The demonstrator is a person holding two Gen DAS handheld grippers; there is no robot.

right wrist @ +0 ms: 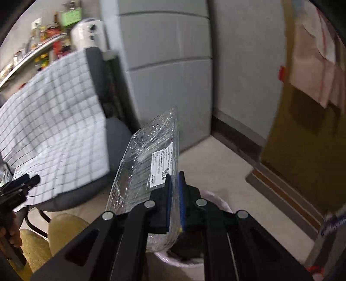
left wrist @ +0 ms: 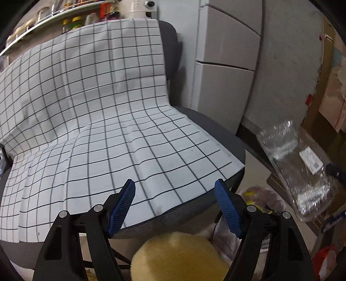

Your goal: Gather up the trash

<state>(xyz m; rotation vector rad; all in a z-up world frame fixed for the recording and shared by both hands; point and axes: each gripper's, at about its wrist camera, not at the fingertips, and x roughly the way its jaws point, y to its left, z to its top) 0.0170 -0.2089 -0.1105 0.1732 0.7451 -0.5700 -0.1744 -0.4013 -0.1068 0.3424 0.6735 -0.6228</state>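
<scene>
My right gripper (right wrist: 175,175) is shut on a clear plastic wrapper (right wrist: 149,160) with a white printed label, held upright above a trash bin lined with a pinkish bag (right wrist: 218,202). The wrapper also shows at the right of the left wrist view (left wrist: 296,166), hanging in the air. My left gripper (left wrist: 175,186) is open and empty, its blue pads spread over the front edge of a chair covered with a white checked cloth (left wrist: 97,121). The bagged bin (left wrist: 257,194) lies below and right of it.
A grey office chair (right wrist: 114,134) stands left of the bin. Grey cabinet panels (right wrist: 168,71) and a wall are behind. A brown cardboard box (right wrist: 302,134) stands on the right. A yellow furry cushion (left wrist: 179,257) is under my left gripper. Shelves with jars (left wrist: 43,19) are at the far left.
</scene>
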